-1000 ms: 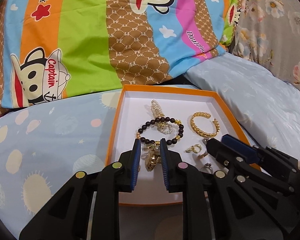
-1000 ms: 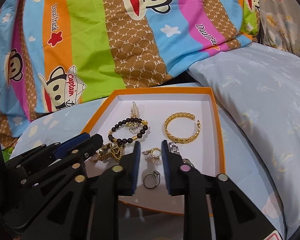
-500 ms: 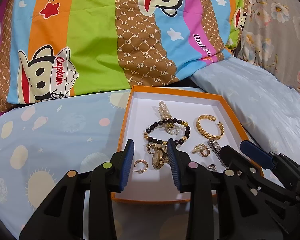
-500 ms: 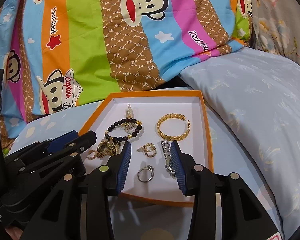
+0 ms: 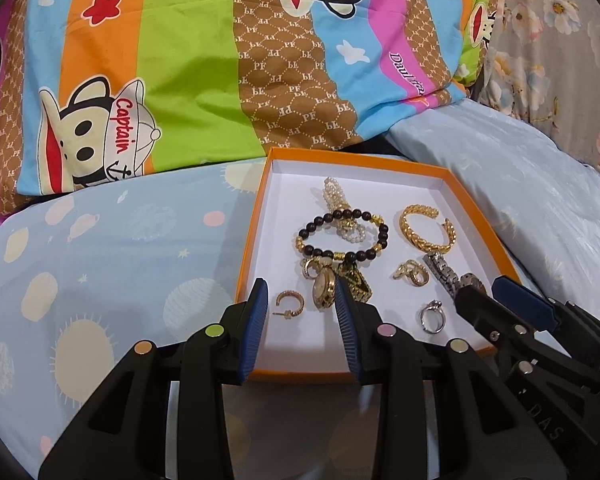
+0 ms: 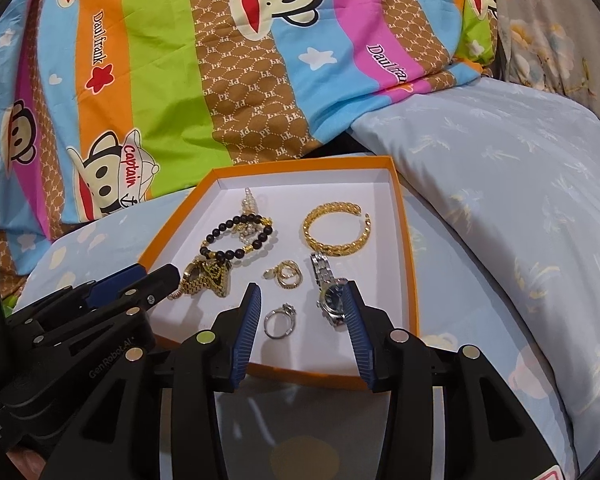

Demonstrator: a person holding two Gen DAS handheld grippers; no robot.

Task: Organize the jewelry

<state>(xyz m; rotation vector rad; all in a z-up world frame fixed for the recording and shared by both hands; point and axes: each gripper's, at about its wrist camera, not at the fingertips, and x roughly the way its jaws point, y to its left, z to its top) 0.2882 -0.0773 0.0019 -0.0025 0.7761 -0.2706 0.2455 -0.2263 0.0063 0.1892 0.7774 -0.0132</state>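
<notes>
While a second ago both sets of jaws stood nearly closed low over the jewelry, the left gripper [image 5: 301, 294] and right gripper [image 6: 302, 296] now stand spread wide and empty, pulled back toward the near wall of the shallow orange cardboard box with white lining [image 5: 260, 216]. Nothing is clasped in either claw — judged a release and retreat.

Left wrist view: small gold hoop earring [image 5: 286, 304] lies alone on white floor, between the left pads, at 9 o'clock from the gold-faced wristwatch [image 5: 324, 290]. It was not visible there a second ago, so it seems freshly set apart.

Right wrist view: silver solitaire ring [image 6: 280, 320] sits between the right pads; silver steel watch with dark dial [image 6: 332, 300] touches or nearly touches the right-hand pad.

All pieces lie inside the box. Black bead bracelet [image 5: 342, 238] overlaps the pearl strand [image 5: 336, 196] at 12 o'clock; gold braided cuff bangle [image 5: 426, 230] sits apart at 2 o'clock; cluster of small gold rings [image 5: 410, 272] at centre.

Room: open floor along the near wall and the 10 o'clock corner. Box walls are low but limit flat approaches — the two grippers sit close side by side, so crossing risks contact.
</notes>
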